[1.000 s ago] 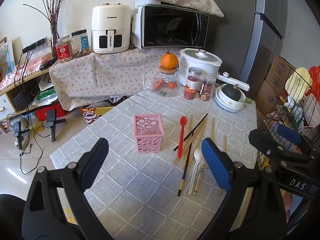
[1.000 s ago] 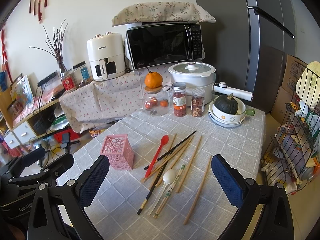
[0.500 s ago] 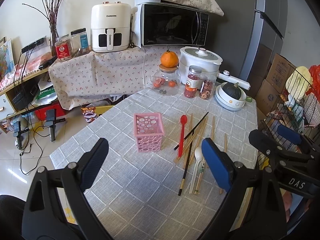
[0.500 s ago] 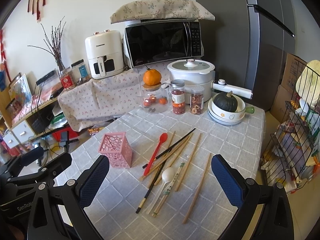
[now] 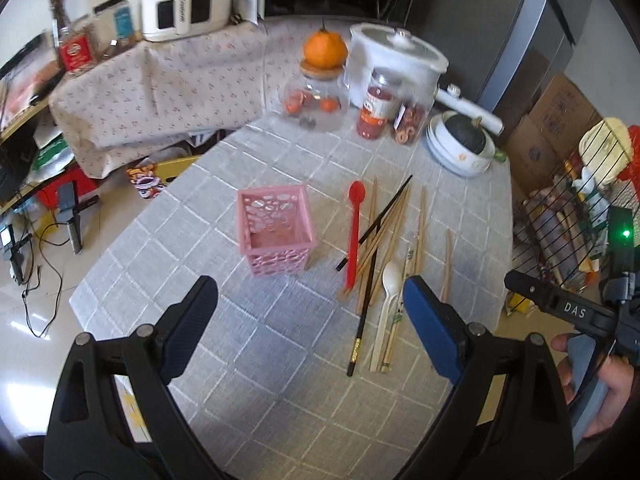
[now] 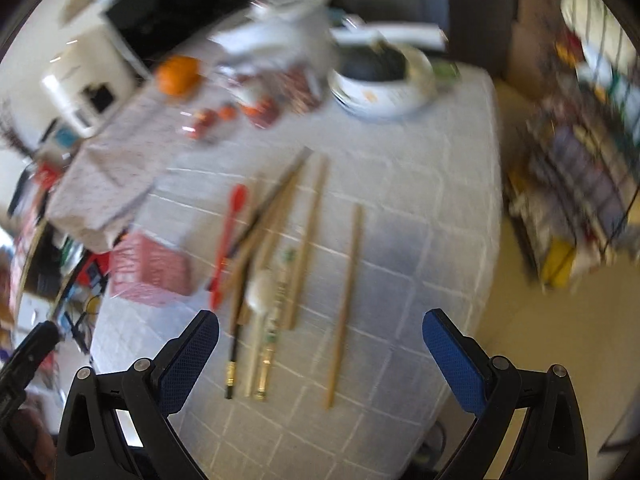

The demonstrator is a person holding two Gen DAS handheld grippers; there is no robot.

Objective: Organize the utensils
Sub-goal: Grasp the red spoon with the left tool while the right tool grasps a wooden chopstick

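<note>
A pink perforated holder stands empty on the grey checked tablecloth; it also shows blurred in the right wrist view. To its right lie a red spoon, a white spoon, a black chopstick and several wooden chopsticks. My left gripper is open and empty above the table's near side. My right gripper is open and empty above the chopsticks' near ends; one wooden chopstick lies apart to the right.
At the table's far end stand a glass jar with an orange on top, two snack jars, a white cooker and a bowl holding a squash. A wire rack stands off the table's right edge.
Both grippers have moved forward and tilted down toward the table. The right wrist view is now blurred by motion and swung to the right. Nothing on the table has moved.
</note>
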